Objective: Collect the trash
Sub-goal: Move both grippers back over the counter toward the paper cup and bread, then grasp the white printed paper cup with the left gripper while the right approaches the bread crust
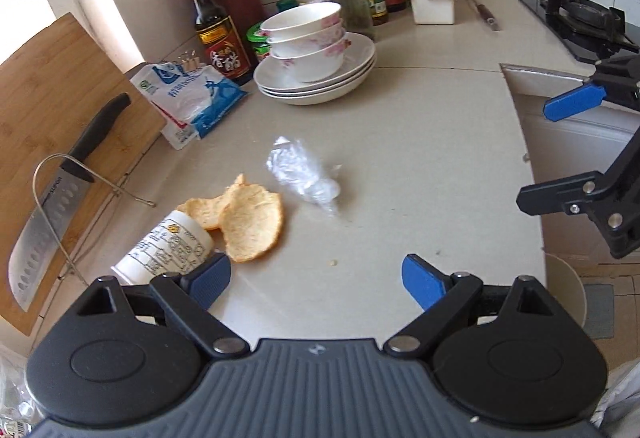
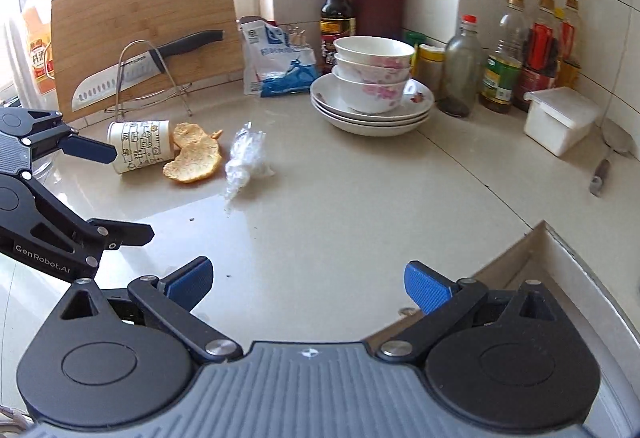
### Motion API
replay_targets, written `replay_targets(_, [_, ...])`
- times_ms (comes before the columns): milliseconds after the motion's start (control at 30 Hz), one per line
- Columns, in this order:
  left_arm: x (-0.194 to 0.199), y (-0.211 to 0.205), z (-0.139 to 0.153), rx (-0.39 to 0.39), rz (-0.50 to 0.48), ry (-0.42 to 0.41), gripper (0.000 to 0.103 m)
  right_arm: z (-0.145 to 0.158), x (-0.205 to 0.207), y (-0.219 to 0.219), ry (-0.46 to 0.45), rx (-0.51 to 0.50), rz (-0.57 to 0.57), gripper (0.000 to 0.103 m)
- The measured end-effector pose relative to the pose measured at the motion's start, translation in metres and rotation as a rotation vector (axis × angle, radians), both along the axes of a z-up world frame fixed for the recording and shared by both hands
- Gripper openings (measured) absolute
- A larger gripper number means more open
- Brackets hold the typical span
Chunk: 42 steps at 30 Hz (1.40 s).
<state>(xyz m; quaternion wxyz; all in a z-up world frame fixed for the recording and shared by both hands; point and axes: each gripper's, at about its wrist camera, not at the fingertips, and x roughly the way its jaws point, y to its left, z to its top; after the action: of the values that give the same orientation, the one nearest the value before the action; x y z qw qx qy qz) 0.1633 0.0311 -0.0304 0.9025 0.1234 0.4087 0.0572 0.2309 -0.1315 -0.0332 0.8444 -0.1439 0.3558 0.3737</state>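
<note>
A tipped-over white paper cup (image 1: 166, 250) (image 2: 138, 150) lies on the countertop. Orange peel pieces (image 1: 244, 220) (image 2: 194, 154) lie beside its mouth. A crumpled clear plastic wrap (image 1: 302, 172) (image 2: 244, 160) lies just right of the peel. My left gripper (image 1: 318, 280) is open and empty, just in front of the cup and peel; it also shows at the left of the right wrist view (image 2: 120, 194). My right gripper (image 2: 310, 284) is open and empty above the bare counter near the sink corner; it also shows at the right of the left wrist view (image 1: 560, 146).
Stacked bowls on plates (image 1: 316, 54) (image 2: 372, 94) stand behind the trash. A knife on a wire rack (image 1: 60, 198) (image 2: 140, 74) leans on a cutting board. A blue-white bag (image 1: 192, 98), bottles (image 2: 500, 66), a white box (image 2: 560, 118), a sink (image 2: 560, 298) and a stove (image 1: 580, 22) surround the area.
</note>
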Motion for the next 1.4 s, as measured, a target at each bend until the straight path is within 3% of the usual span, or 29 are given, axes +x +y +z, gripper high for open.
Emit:
replay_targets(233, [0.017,0.057,0.002,0.105,0.032,-0.009,0.093,-0.008,0.011,0.037,0.031,-0.007,0.069,0.103])
replay_targets(433, [0.040,0.101,-0.014,0.122,0.049,0.048,0.092,-0.015,0.024,0.061,0.053,-0.012,0.097,0.103])
replay_targets(600, [0.049,0.119,-0.028,0.096,0.018,0.118,0.090,-0.021,0.035,0.079,0.070,-0.015,0.119,0.103])
replay_targets(867, [0.047,0.128,-0.036,0.094,-0.006,0.136,0.084,-0.026,0.042,0.101,0.082,-0.007,0.175,0.103])
replay_targets(967, [0.047,0.130,-0.036,0.087,-0.006,0.141,0.076,-0.025,0.043,0.111,0.071,0.002,0.209,0.103])
replay_targets(1033, [0.047,0.133,-0.037,0.074,-0.004,0.147,0.067,-0.024,0.042,0.119,0.053,0.005,0.237,0.103])
replay_targets(1400, [0.040,0.142,-0.028,0.028,0.027,0.113,0.065,-0.032,0.031,0.168,-0.071,-0.023,0.412,0.103])
